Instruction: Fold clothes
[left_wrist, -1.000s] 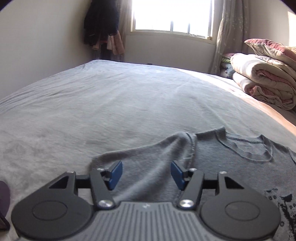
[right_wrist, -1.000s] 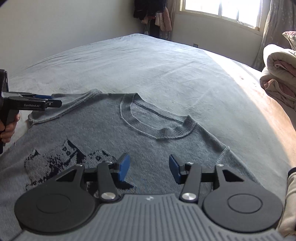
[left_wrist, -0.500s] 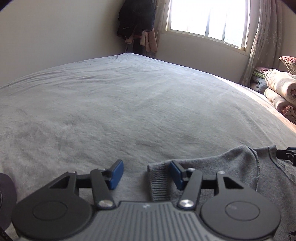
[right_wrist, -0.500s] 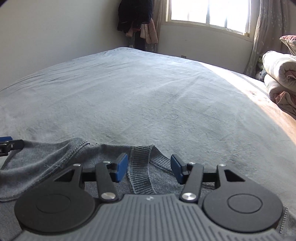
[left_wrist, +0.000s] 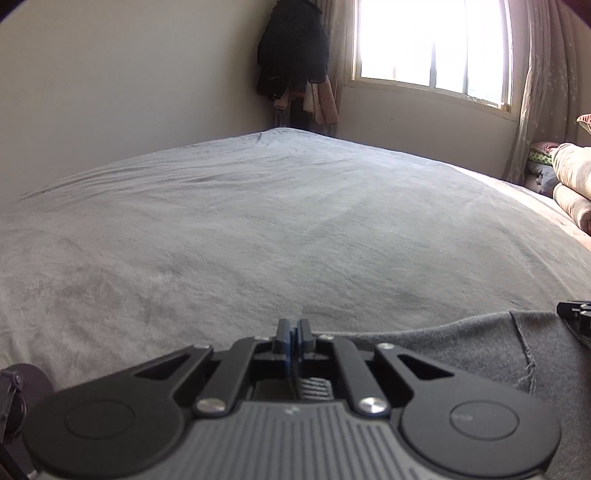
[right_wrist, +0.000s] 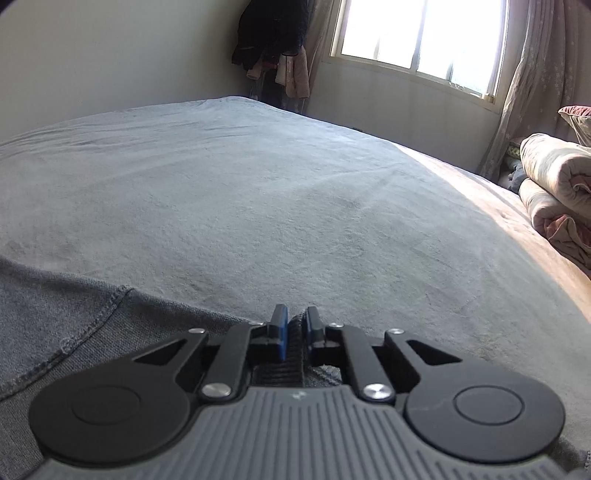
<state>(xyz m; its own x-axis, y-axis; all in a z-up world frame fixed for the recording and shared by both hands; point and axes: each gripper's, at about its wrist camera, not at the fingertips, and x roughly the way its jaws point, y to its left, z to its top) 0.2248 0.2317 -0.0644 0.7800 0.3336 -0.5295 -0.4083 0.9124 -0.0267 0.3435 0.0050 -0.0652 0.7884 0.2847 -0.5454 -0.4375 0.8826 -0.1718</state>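
Note:
A grey knit sweater (left_wrist: 461, 354) lies flat on the bed, and its shoulder seam shows in the right wrist view (right_wrist: 74, 325). My left gripper (left_wrist: 294, 332) is shut on the ribbed cuff (left_wrist: 314, 387) of one sleeve, at the sweater's left end. In the right wrist view, my right gripper (right_wrist: 294, 332) has its jaws closing, and the blue pads press on the other ribbed cuff (right_wrist: 295, 350) between them. The tip of my right gripper (left_wrist: 570, 314) shows at the right edge of the left wrist view. The sweater's body is hidden under both grippers.
A grey blanket (left_wrist: 258, 221) covers the wide bed beyond the sweater. Folded quilts (right_wrist: 554, 184) are stacked at the right edge. Dark clothes (left_wrist: 291, 48) hang in the far corner beside a bright window (right_wrist: 417, 29). A dark round object (left_wrist: 22, 387) sits at the lower left.
Both grippers went from open over the sweater's body out to the sleeve cuffs, dropped lower, and closed on the cuffs. The sweater's collar and print have left both views.

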